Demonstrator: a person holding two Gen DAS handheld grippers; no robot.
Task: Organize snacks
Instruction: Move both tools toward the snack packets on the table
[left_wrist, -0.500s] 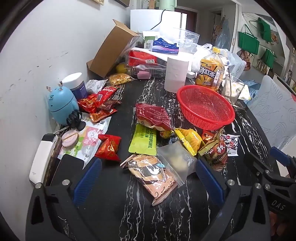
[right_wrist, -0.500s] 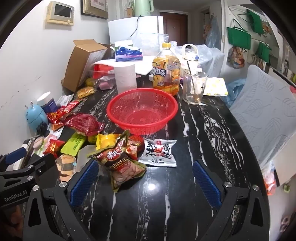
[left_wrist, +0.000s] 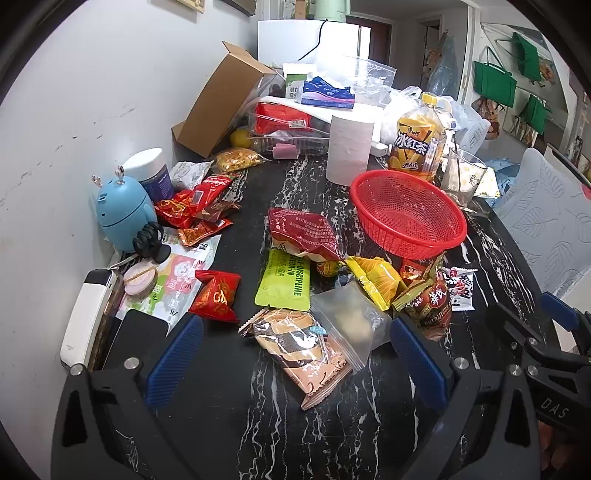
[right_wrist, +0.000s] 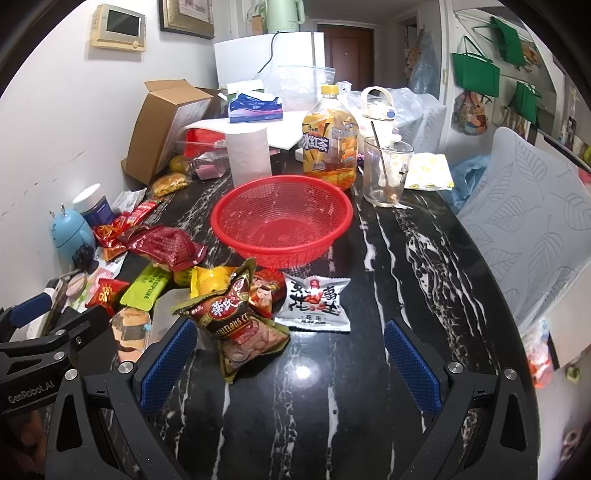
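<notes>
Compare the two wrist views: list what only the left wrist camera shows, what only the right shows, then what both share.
Only the left wrist view: the white device by the wall, seen whole.

Only the right wrist view: the wall panel and the picture frame.

Both: the empty red basket, the iced tea bottle, the paper roll, scattered snack packets, and both grippers, open and holding nothing.

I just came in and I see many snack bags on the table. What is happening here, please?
A person holds two grippers over a black marble table to tidy the snacks. The left gripper hangs above an orange-brown packet, the right gripper above a brown nut bag. Both have jaws wide open and hold nothing. The red basket is empty.
</notes>
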